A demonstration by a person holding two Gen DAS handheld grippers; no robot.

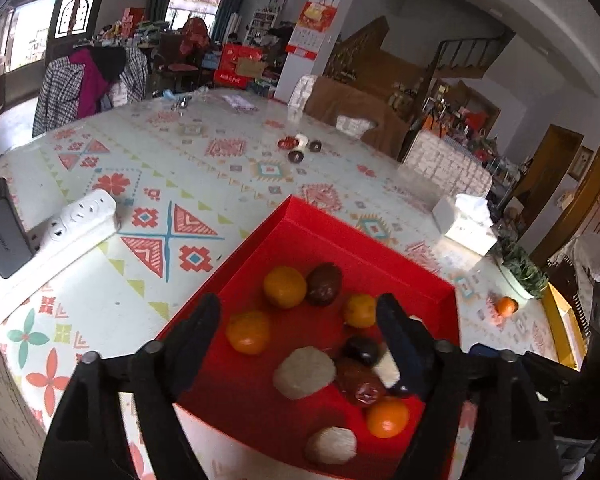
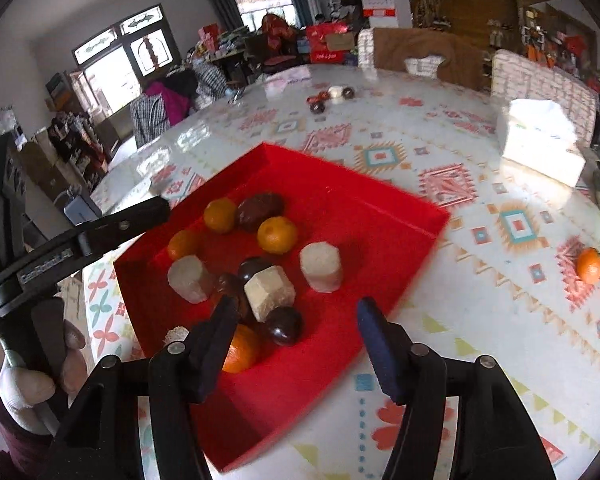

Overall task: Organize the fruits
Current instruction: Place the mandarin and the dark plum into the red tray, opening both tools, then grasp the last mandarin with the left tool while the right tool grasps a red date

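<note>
A red tray [image 1: 292, 216] [image 2: 380, 200] on the patterned table holds several oranges [image 1: 285, 286] [image 2: 277, 234], dark brown fruits [image 1: 324, 283] [image 2: 284, 326] and pale beige chunks [image 1: 304, 372] [image 2: 321, 266]. My left gripper [image 1: 300, 312] hangs open over the tray with nothing between its fingers; one of its fingers [image 2: 140, 216] shows at the tray's left rim in the right wrist view. My right gripper [image 2: 296, 308] is open above the tray's near side, over a dark fruit, and its pads touch nothing. A loose orange [image 1: 506, 306] [image 2: 590, 266] lies on the table to the right.
A small group of fruits [image 1: 300, 146] [image 2: 332, 98] sits far across the table. A white power strip [image 1: 80, 220] and a black device [image 1: 2, 236] lie at the left. A tissue box [image 1: 466, 220] [image 2: 540, 148] and a plant [image 1: 524, 268] are at the right. Chairs ring the far edge.
</note>
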